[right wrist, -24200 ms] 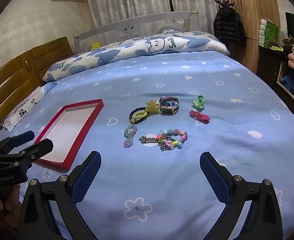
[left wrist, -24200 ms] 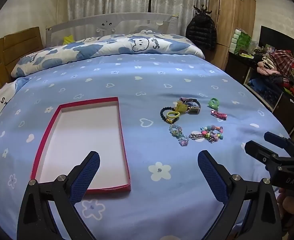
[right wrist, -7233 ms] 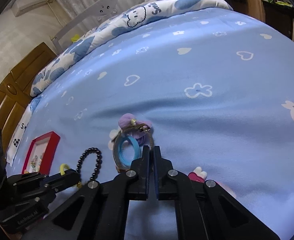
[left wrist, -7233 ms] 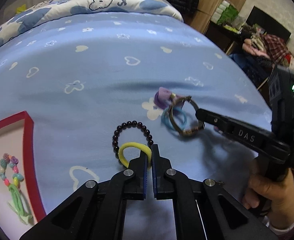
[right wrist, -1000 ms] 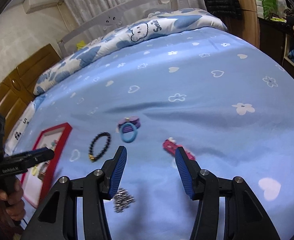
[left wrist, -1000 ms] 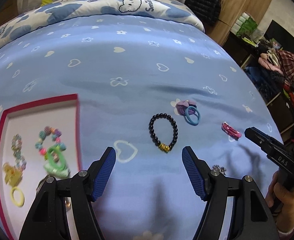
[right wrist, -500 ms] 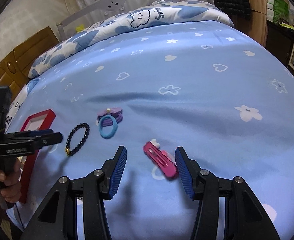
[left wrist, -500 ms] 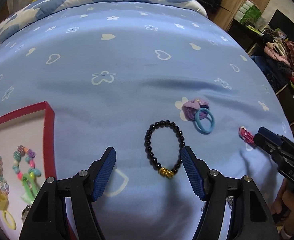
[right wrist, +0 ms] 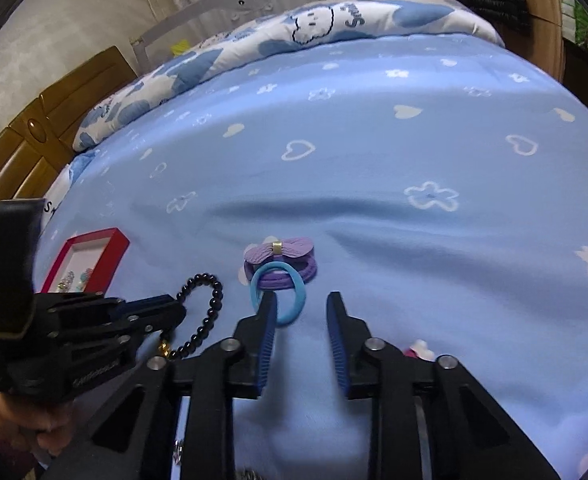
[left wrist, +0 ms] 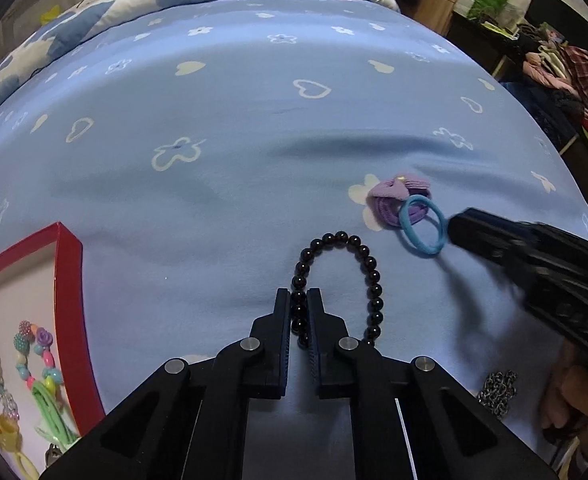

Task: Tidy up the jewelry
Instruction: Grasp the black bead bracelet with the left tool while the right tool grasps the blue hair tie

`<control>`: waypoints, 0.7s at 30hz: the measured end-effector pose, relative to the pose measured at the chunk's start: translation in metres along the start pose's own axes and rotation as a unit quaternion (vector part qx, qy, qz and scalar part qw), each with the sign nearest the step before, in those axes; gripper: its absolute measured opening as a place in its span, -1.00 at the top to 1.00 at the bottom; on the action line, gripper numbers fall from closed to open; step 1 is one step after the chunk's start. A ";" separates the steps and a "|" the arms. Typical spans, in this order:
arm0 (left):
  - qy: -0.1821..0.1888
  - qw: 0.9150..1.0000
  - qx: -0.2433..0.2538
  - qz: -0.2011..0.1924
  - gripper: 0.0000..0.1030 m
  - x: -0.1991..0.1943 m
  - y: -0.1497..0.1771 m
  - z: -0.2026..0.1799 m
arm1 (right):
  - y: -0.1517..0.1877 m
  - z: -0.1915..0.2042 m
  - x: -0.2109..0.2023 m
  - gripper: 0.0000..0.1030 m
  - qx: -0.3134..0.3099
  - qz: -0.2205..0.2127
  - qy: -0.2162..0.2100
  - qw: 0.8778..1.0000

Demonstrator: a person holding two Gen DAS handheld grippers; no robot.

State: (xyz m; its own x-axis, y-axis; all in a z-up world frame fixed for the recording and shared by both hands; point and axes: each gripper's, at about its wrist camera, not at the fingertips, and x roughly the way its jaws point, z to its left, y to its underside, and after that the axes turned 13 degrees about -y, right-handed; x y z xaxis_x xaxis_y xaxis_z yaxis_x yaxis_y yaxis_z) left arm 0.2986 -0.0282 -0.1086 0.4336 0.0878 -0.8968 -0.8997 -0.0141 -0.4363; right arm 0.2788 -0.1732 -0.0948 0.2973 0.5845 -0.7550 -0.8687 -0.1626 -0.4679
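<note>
I am looking down the left gripper [left wrist: 299,300] and its jaws, which have just been closing, are pinching the left side of the black bead bracelet [left wrist: 368,276]; the beads are sitting squeezed between the two pads while the rest of the loop is lying flat on the blue bedsheet [left wrist: 222,152], arching away toward the far side. The right gripper [right wrist: 300,308] is standing only partly open, its jaws having just been narrowing, and the blue hair tie [right wrist: 278,294] is lying on the sheet at its left finger, partly hidden behind it, with no pad pressing on it that I can see. The blue tie is overlapping the near edge of the purple bow hair tie [right wrist: 280,260], which is resting just beyond it. To the far left the red tray [left wrist: 70,292] is holding pieces already sorted: a colourful bead bracelet [left wrist: 34,344], a green clip [left wrist: 52,412] and a yellow item near the bottom edge that I am not making out clearly. A silver chain [left wrist: 496,392] is lying bunched on the sheet at the near right, beside the hand [left wrist: 570,404] carrying the right gripper. A pink clip [right wrist: 416,350] is peeking out behind the right gripper's right finger.
</note>
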 end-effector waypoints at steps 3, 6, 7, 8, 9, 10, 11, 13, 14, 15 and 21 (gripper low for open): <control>0.006 1.000 -0.002 -0.005 0.88 -0.002 0.002 0.001 | -0.001 0.002 0.012 0.60 -0.001 0.012 0.004 1.000; 0.014 1.000 -0.013 -0.012 0.88 -0.010 0.005 0.005 | 0.001 0.004 0.019 0.94 -0.006 0.021 0.014 1.000; 0.017 1.000 -0.017 -0.016 0.88 -0.013 0.005 0.007 | 0.001 0.004 0.018 0.95 -0.007 0.020 0.015 1.000; 0.022 0.999 -0.021 -0.020 0.88 -0.017 0.006 0.009 | 0.001 0.004 0.017 0.95 -0.008 0.018 0.015 1.000; 0.024 0.999 -0.024 -0.024 0.88 -0.022 0.007 0.011 | 0.001 0.005 0.014 0.95 -0.007 0.015 0.014 1.000; 0.027 0.999 -0.027 -0.028 0.88 -0.027 0.009 0.014 | 0.002 0.005 0.010 0.95 -0.005 0.010 0.012 1.000; 0.031 0.999 -0.031 -0.033 0.88 -0.033 0.011 0.015 | 0.002 0.006 0.006 0.95 -0.003 0.006 0.009 1.000; 0.037 0.998 -0.035 -0.042 0.88 -0.043 0.015 0.022 | 0.003 0.008 -0.003 0.95 0.001 -0.002 0.004 1.000; 0.040 0.997 -0.038 -0.048 0.88 -0.050 0.018 0.024 | 0.003 0.010 -0.006 0.95 0.003 -0.005 0.002 1.000; 0.042 0.997 -0.039 -0.050 0.88 -0.055 0.018 0.028 | 0.004 0.012 -0.011 0.95 0.004 -0.009 0.000 1.000; 0.054 0.994 -0.056 -0.074 0.88 -0.096 0.039 0.049 | 0.011 0.034 -0.033 0.95 0.003 -0.024 -0.020 1.000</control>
State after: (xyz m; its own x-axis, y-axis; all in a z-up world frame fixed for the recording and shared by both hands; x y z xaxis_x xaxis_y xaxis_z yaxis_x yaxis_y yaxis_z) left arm 0.2193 0.0119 -0.0364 0.5684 -0.0103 -0.8227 -0.8175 -0.1203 -0.5633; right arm 0.2462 -0.1678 -0.0592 0.3226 0.6230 -0.7126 -0.8565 -0.1283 -0.5000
